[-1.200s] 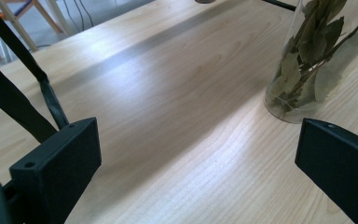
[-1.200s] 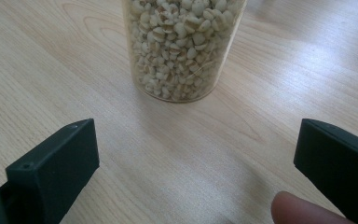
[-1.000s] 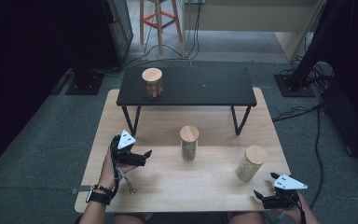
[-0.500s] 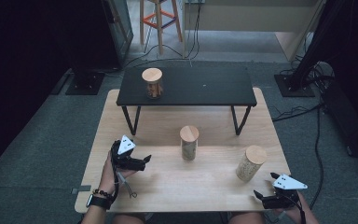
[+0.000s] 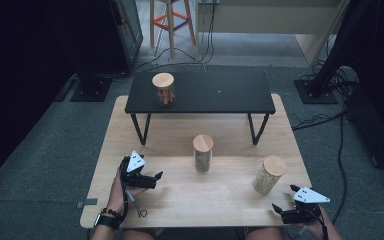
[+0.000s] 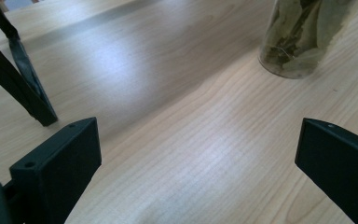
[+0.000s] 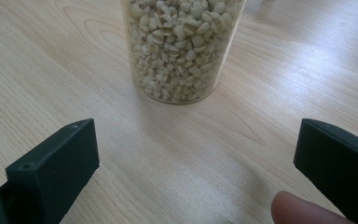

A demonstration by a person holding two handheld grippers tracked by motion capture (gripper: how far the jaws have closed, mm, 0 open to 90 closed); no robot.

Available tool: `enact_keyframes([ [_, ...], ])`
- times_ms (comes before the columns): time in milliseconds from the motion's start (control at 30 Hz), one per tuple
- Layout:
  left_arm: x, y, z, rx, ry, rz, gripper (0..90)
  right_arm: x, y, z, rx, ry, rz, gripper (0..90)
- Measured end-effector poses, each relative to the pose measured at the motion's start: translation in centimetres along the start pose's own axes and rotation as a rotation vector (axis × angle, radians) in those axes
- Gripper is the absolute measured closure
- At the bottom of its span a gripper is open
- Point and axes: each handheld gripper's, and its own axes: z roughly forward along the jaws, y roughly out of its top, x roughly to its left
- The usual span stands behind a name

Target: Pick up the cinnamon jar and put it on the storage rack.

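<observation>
Wooden-lidded grain jar & leaf jar unlabelled; both grippers' jaws wide open, empty

Three lidded jars, two tongs, one black bench, one wooden table

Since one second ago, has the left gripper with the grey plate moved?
Yes. The left gripper moved slightly toward the table's near edge, away from the black bench leg.
</observation>
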Motion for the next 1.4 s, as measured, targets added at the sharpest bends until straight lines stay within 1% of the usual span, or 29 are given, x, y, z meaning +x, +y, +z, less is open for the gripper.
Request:
enact_keyframes([
  [100, 0.0, -0.4, 0.0, 0.000, -0.007, -0.011, 0.3, 0.0, 0.0, 0.0, 0.001, 0.000, -0.001, 0.0],
  [333, -0.1, -0.9, 0.2, 0.003, -0.014, -0.020, 0.3, 0.0, 0.0, 0.0, -0.003, 0.001, 0.000, 0.0],
  [433, -0.3, -1.1, 0.3, 0.006, -0.020, -0.014, 0.3, 0.0, -0.1, 0.0, -0.005, 0.003, 0.002, 0.0],
  [633, -0.6, -1.9, 0.5, -0.001, -0.016, -0.035, 0.2, 0.0, 0.0, 0.0, -0.004, 0.003, 0.004, 0.0],
  [767, -0.8, -2.3, 0.6, 0.001, -0.020, -0.036, 0.3, 0.1, 0.0, 0.0, -0.005, 0.004, 0.001, 0.0],
  [900, -1.2, -2.6, 0.9, 0.013, -0.026, -0.026, 0.3, 0.1, 0.0, 0.0, -0.003, 0.001, 0.001, 0.0],
  [967, -1.3, -2.7, 0.9, 0.004, -0.026, -0.025, 0.3, 0.2, 0.0, 0.0, 0.000, 0.000, -0.002, 0.0],
  [1067, -1.2, -3.1, 0.7, -0.009, -0.027, -0.038, 0.3, 0.2, 0.0, 0.0, 0.000, -0.001, -0.005, 0.0],
  [1133, -1.3, -3.2, 0.8, 0.003, -0.025, -0.028, 0.3, 0.3, 0.1, 0.0, 0.000, -0.004, -0.007, 0.0],
  [1200, -1.2, -3.1, 0.9, 0.012, -0.043, -0.012, 0.3, 0.5, 0.1, 0.0, 0.004, -0.007, -0.014, 0.0],
  [1233, -1.1, -3.1, 1.0, 0.015, -0.052, -0.011, 0.3, 0.6, 0.2, 0.0, 0.005, -0.006, -0.015, 0.0],
  [1300, -1.1, -2.9, 1.1, 0.026, -0.054, -0.005, 0.3, 0.7, 0.3, 0.0, 0.010, -0.010, -0.026, 0.0],
  [1400, -1.0, -3.0, 1.0, 0.020, -0.060, -0.005, 0.3, 0.8, 0.5, 0.1, 0.015, -0.011, -0.029, 0.0],
])
